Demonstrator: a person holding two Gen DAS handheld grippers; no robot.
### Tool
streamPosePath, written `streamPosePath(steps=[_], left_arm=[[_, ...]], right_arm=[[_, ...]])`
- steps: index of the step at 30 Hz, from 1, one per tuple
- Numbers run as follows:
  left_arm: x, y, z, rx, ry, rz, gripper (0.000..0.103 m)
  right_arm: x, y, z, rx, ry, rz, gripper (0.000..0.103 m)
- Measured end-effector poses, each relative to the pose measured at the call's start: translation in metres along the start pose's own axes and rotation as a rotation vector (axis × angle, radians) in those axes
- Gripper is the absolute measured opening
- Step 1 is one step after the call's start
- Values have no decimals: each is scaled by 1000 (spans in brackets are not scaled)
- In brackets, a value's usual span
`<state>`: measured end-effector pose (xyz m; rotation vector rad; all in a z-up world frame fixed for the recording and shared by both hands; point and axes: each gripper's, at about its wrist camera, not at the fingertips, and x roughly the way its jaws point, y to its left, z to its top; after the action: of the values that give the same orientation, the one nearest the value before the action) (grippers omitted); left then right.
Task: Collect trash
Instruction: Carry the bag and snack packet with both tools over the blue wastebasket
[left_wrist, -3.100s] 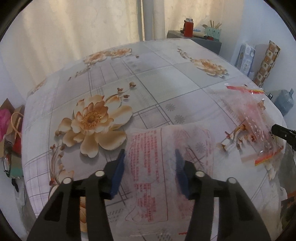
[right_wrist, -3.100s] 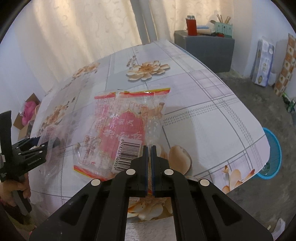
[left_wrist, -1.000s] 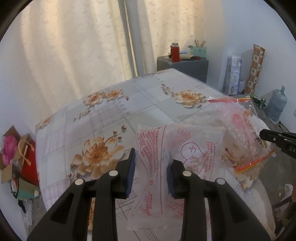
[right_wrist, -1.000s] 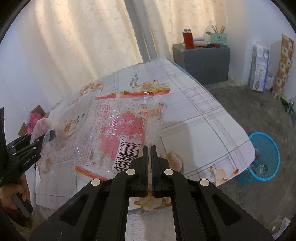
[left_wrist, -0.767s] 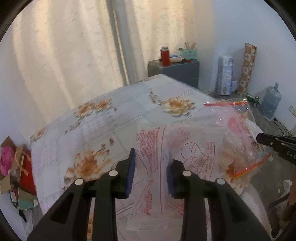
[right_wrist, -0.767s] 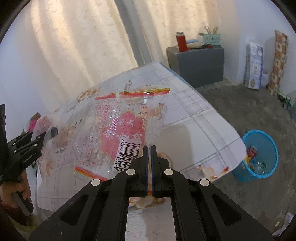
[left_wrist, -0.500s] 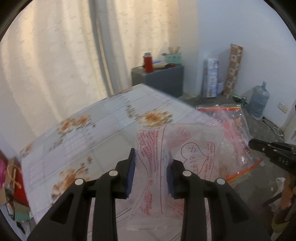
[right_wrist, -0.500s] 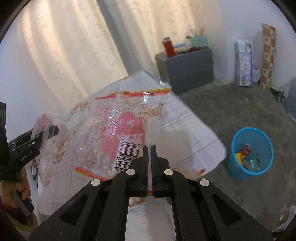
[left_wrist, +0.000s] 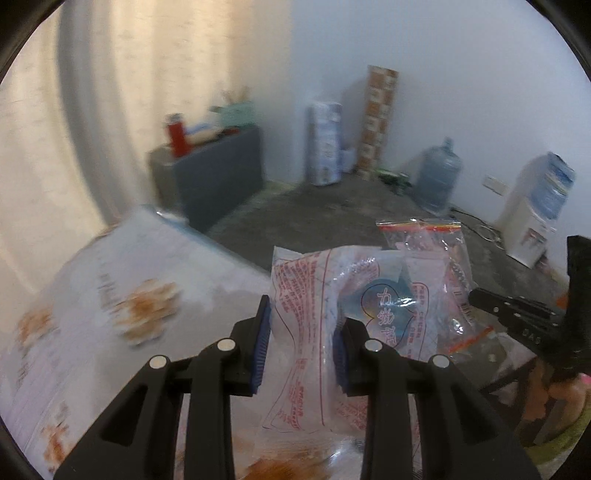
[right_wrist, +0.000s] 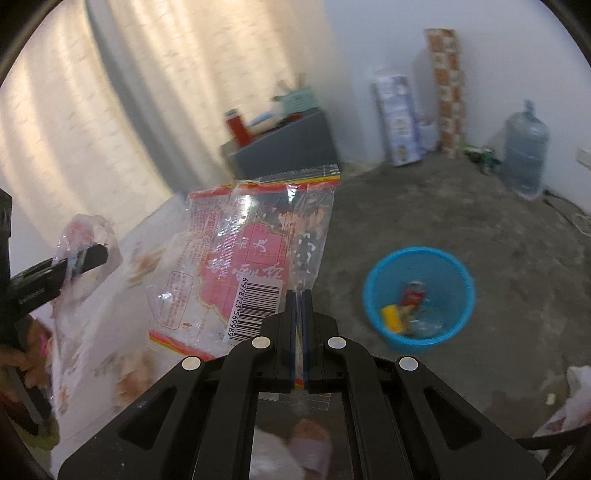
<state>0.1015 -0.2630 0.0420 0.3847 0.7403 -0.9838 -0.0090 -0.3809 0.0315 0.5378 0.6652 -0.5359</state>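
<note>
Barcode digits 6978723569989 on the clear red wrapper (right_wrist: 255, 269). Chinese characters, roughly 力勤, in a heart outline on the white wrapper (left_wrist: 332, 317); other print too small to read.

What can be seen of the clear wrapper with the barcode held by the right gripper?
The clear wrapper is thin, crinkled transparent plastic with a pink printed panel, red text, a white barcode label and red-and-yellow striped bands along its top and bottom edges. It looks empty and flat. The right gripper is shut on its lower right part, and the sheet stands up from the fingers in the air, off the table. The left wrist view shows it beside the other wrapper; whether they touch is unclear.
</note>
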Motion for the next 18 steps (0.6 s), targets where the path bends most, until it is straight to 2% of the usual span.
streamPosePath(steps=[5, 9, 14, 18], left_arm=[[59, -37, 29, 4, 89, -106, 29], [129, -67, 48, -19, 222, -186, 29], [229, -106, 56, -26, 405, -214, 29], [299, -123, 49, -70, 544, -194, 29]], right_arm=[[16, -58, 7, 67, 20, -88, 1], [43, -99, 8, 123, 68, -132, 1], [83, -148, -3, 184, 159, -171, 1], [120, -173, -4, 200, 224, -199, 1]])
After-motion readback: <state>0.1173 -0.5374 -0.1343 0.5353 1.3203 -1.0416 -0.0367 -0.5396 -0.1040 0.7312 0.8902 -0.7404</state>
